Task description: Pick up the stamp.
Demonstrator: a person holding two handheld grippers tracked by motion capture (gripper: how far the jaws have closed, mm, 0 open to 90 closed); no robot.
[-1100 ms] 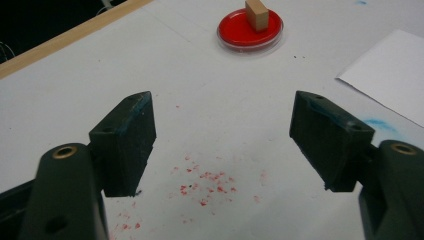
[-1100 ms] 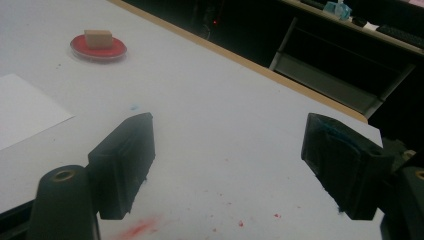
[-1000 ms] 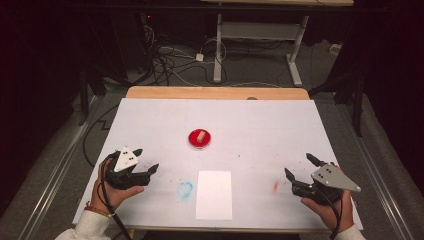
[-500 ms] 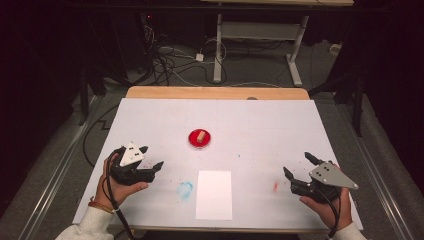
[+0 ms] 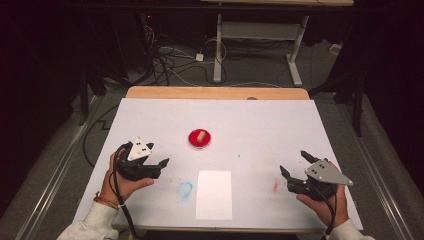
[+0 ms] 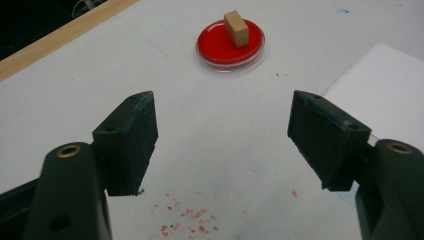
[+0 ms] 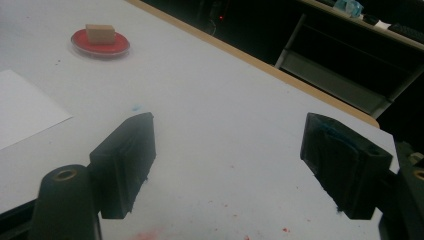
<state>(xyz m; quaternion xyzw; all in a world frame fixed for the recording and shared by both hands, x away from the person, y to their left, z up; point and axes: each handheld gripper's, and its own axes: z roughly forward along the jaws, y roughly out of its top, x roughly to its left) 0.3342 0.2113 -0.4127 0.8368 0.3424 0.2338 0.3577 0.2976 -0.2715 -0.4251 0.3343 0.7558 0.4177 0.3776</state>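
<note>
Both grippers are just sitting near the front edge of the bench (image 5: pixel 150 115) right now. The left gripper (image 5: pixel 159 161) is at the left side, held in the person's hand, jaws spread wide with nothing between them, only bare white surface and some red specks (image 6: pixel 185 220). It's pointed at the red dish (image 5: pixel 200 138), which sits around the middle of the bench, well apart from both grippers. A small tan block (image 5: pixel 201 136) stands on the dish, a bit off to one side of its centre in the left gripper view.

The right gripper (image 5: pixel 295 164) is over at the right side, jaws also spread wide and empty, hovering over the white top with the dish far off at the upper left of its own view. A white sheet of paper (image 5: pixel 214 195) lies flat between the two grippers near the front edge, with a blue smudge (image 5: pixel 184 189) just left of it and a small red mark (image 5: pixel 275 186) near the right gripper.
</note>
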